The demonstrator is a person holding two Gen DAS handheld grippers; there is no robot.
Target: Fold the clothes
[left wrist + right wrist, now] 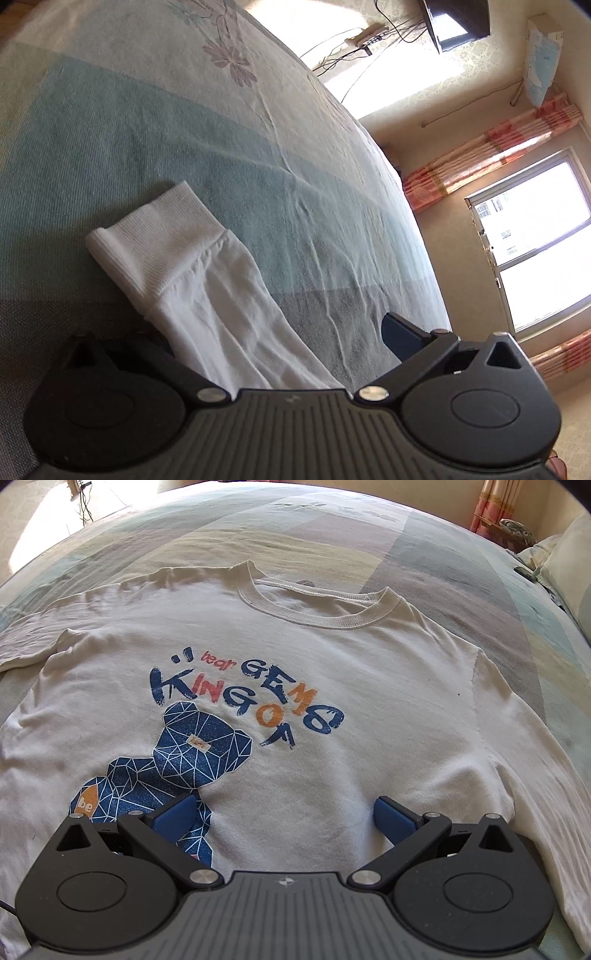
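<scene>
One white long-sleeve shirt [332,686] is lying face up and spread flat on the bed [424,542], blue bear print and "KING" lettering showing, collar [317,609] pointing away from you. Its sleeve [207,288] with the ribbed cuff [159,236] is stretching across the green-grey bedspread [184,129] in the left wrist view and running back under your left gripper [280,343]. You are holding that gripper's fingers spread; only one finger [402,336] is showing, the other hidden behind the sleeve, and whether it is touching cloth I cannot tell. Your right gripper [284,812] is hovering low over the shirt's lower front, blue fingers [395,819] wide apart, pinching nothing. Beyond the bed, a window [535,240] and orange curtains [491,155] are showing.
</scene>
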